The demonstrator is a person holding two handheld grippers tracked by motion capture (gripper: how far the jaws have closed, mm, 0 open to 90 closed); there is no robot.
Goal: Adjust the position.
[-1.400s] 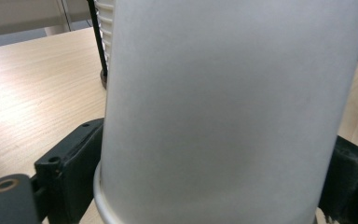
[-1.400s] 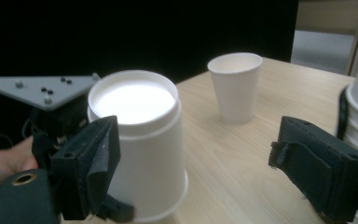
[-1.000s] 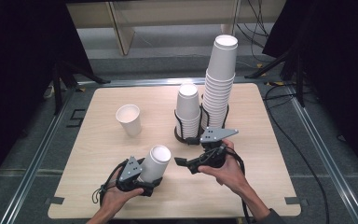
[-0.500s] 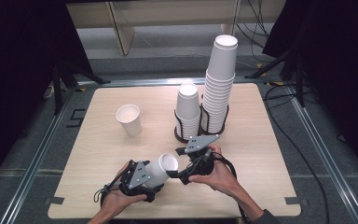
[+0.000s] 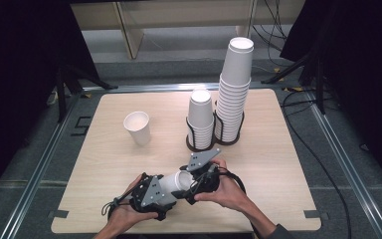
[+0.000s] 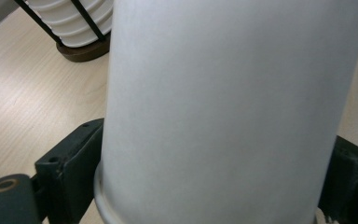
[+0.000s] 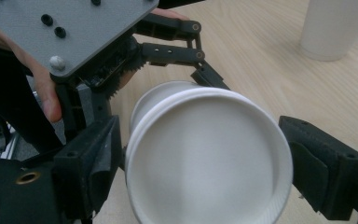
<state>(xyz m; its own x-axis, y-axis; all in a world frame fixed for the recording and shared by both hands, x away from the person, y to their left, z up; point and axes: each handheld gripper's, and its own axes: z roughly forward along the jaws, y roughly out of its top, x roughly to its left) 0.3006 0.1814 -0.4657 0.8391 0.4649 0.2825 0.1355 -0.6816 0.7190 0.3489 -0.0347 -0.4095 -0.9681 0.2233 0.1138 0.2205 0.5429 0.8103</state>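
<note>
Low over the near edge of the bench (image 5: 104, 164), the left gripper (image 6: 205, 186) clamps a paper cup (image 5: 173, 182) by its body, lying sideways, mouth toward the right gripper (image 7: 200, 177). That one's jaws stand wide on either side of the rim, left pad seemingly at it, right one apart. The cup looks light, thin-walled and easily crushed (two nested, perhaps, since a second rim shows behind the first), so the rolled rim is the stiffest place to pinch. Farther off stand a lone cup (image 5: 138, 127) and two racked stacks (image 5: 219, 114).
</note>
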